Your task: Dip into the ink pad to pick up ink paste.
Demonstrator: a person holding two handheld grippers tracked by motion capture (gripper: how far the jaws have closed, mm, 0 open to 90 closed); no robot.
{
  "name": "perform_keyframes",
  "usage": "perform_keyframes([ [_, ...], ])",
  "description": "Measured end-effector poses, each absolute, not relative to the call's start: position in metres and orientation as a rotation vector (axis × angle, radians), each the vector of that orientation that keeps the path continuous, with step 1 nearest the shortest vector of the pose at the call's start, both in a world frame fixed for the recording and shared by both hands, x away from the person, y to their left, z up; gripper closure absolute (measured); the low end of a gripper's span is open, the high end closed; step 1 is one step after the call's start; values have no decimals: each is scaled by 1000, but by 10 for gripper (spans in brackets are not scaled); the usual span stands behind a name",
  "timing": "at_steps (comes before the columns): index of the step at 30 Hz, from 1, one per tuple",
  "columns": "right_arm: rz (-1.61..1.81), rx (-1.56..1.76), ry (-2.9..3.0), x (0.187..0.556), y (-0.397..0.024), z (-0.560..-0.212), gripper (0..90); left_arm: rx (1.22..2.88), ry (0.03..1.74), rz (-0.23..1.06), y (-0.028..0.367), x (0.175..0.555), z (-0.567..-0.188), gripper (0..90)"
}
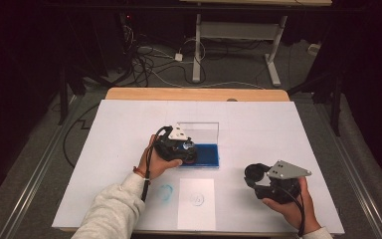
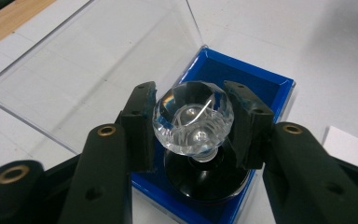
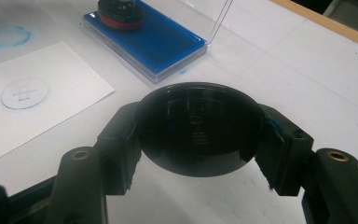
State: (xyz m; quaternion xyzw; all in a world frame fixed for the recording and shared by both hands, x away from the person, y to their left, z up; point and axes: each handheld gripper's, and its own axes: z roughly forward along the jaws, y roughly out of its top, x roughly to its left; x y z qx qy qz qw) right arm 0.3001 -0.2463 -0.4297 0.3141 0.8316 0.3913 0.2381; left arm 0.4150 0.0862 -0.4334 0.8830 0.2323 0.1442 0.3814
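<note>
White table top (image 1: 278,134); cables (image 1: 149,64) cross grey floor (image 1: 229,69).

- I see a clear faceted knob (image 2: 193,122) on a black stamp base (image 2: 207,179).
- The ink pad (image 2: 256,81) under it is bright blue; its lid (image 2: 88,65) is clear.
- The cap (image 3: 199,128) is glossy black.
- The white paper (image 3: 37,107) bears a faint blue ring mark (image 3: 24,93).
- The table sheet (image 1: 278,129) is white, smudged blue (image 1: 165,192).

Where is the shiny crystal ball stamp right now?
The crystal-knobbed stamp is pinched in the left gripper, its black base resting in the blue ink pad by the raised clear lid, left of table centre in the high view.
</note>
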Motion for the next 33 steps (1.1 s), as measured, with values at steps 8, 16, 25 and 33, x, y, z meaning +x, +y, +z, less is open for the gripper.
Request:
perform_keyframes([
  [8,1076,846,2299,299,-245,-431,385,2251,547,417,88,411,-436,552],
  [16,1091,833,2315,299,-243,-432,385,2220,559,390,92,415,-440,550],
  [25,1086,833,2321,299,-242,-432,385,2182,580,359,96,409,-446,547],
  [33,1074,833,2332,299,-241,-433,385,2231,610,321,92,413,-441,547],
])
